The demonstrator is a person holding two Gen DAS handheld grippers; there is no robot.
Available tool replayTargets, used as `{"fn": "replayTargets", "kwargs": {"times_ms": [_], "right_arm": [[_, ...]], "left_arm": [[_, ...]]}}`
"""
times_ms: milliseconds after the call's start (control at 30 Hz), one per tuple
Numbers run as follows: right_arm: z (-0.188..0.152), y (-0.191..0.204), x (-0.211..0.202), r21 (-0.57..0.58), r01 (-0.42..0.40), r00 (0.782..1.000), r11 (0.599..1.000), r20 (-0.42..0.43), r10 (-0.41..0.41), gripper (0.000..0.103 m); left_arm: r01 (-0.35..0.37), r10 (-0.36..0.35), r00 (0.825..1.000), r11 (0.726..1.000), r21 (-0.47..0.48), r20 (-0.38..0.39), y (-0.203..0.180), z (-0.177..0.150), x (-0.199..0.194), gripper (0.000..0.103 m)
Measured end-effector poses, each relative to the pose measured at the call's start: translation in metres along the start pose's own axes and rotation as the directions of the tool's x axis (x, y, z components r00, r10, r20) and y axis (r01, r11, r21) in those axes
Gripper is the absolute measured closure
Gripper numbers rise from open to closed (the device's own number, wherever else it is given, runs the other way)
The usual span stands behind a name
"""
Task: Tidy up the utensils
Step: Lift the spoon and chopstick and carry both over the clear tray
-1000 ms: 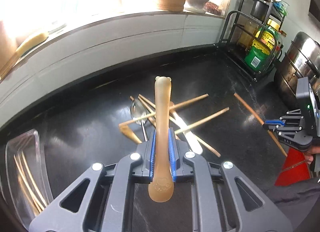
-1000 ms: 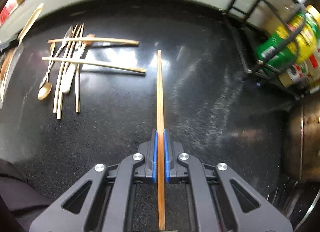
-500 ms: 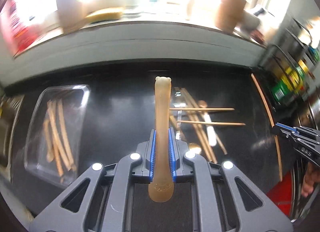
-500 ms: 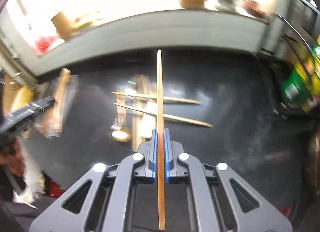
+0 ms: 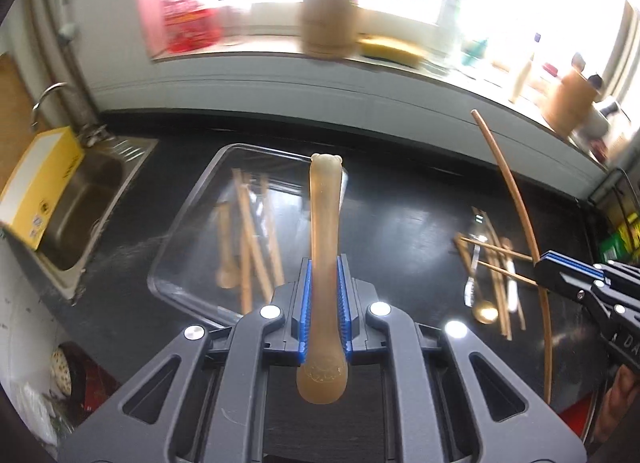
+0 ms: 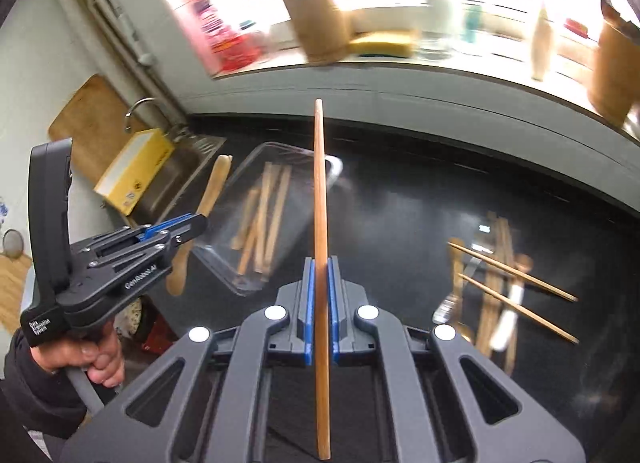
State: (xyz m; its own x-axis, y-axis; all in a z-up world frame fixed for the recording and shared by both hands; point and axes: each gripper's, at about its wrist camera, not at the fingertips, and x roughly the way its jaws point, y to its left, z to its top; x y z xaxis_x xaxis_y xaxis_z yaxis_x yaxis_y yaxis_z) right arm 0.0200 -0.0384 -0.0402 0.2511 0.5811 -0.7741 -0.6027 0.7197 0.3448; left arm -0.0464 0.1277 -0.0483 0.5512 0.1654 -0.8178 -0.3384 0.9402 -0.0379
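My left gripper is shut on a translucent amber spoon, its handle pointing forward over a clear plastic tray that holds several wooden utensils. My right gripper is shut on a long wooden chopstick held above the black counter. The right gripper also shows at the right of the left wrist view, and the left gripper at the left of the right wrist view. A pile of chopsticks, spoons and a knife lies on the counter to the right.
A steel sink with a yellow box on its edge sits left of the tray. A window ledge with a brown canister and bottles runs along the back. A rack with a green bottle is at the far right.
Both grippers have swung left, away from the utensil pile, carrying the spoon and the chopstick. The tray now lies straight ahead of the left gripper and the sink has come into view.
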Motion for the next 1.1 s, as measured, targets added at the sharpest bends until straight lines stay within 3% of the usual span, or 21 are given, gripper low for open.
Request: {"fn": "replayTargets", "kwargs": {"times_ms": [167, 400, 800, 1100], "right_arm": [[0.013, 0.047, 0.03, -0.039, -0.042, 0.999, 0.998, -0.022, 0.042, 0.096], [0.028, 0.077, 0.062, -0.044, -0.066, 0.997, 0.997, -0.043, 0.064, 0.096], [0.056, 0.081, 0.102, -0.016, -0.063, 0.994, 0.998, -0.087, 0.061, 0.096], [0.078, 0.069, 0.156, 0.031, -0.077, 0.985, 0.997, -0.154, 0.08, 0.096]], "left_arm": [[-0.047, 0.048, 0.999, 0.998, -0.033, 0.01, 0.044, 0.0, -0.007, 0.091], [-0.066, 0.066, 0.998, 0.997, -0.051, -0.001, 0.085, 0.008, 0.001, 0.091], [-0.043, 0.041, 0.999, 0.998, -0.047, -0.035, 0.103, 0.028, 0.034, 0.091], [-0.039, 0.034, 0.995, 0.998, -0.057, -0.09, 0.111, 0.047, 0.085, 0.091]]}}
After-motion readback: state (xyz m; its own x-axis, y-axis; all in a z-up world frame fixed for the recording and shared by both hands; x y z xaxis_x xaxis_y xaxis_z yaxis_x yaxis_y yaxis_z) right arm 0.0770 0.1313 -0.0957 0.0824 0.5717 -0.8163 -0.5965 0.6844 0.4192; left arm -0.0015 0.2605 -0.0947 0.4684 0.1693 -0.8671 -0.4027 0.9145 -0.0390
